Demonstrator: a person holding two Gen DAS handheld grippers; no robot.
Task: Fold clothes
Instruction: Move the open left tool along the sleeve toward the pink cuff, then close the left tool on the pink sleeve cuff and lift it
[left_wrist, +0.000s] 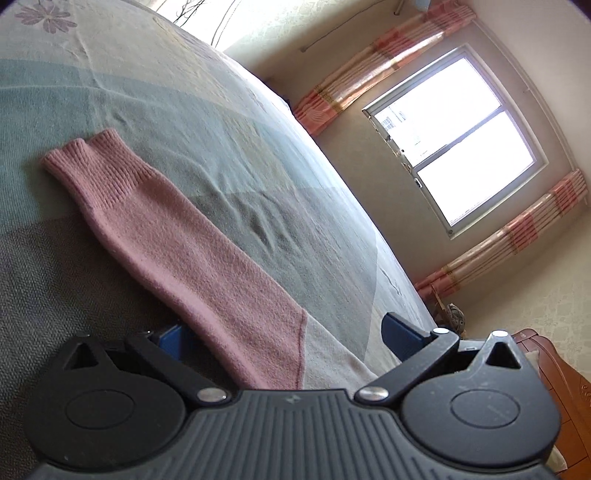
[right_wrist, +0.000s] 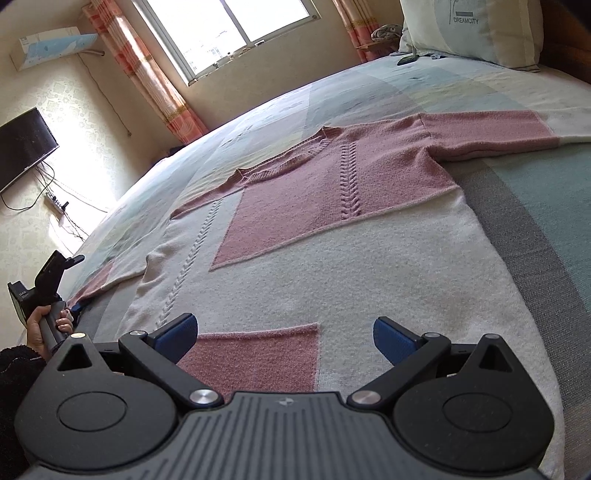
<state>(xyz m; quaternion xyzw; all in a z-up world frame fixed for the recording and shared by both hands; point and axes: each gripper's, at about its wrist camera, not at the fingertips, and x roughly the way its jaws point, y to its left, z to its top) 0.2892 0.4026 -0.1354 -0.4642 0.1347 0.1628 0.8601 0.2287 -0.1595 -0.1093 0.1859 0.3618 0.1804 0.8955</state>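
A pink and cream knit sweater (right_wrist: 295, 206) lies spread flat, front up, on the bed. My right gripper (right_wrist: 284, 338) is open just above its hem, with a pink patch (right_wrist: 258, 354) between the blue pads. One sleeve (right_wrist: 487, 133) stretches out to the far right. The other sleeve (left_wrist: 177, 243) runs from its ribbed cuff (left_wrist: 81, 158) down between the pads of my left gripper (left_wrist: 288, 336), which is open. The cloth covers part of the left finger (left_wrist: 173, 339). In the right wrist view a hand (right_wrist: 44, 325) holds that left gripper at the bed's left edge.
The bed has a striped green, grey and cream cover (left_wrist: 184, 92). A pillow (right_wrist: 472, 29) and a small dark object (right_wrist: 406, 59) sit at its head. A window (right_wrist: 221, 29) with pink curtains, a wall television (right_wrist: 22, 147) and a wooden bedside cabinet (left_wrist: 554, 365) surround it.
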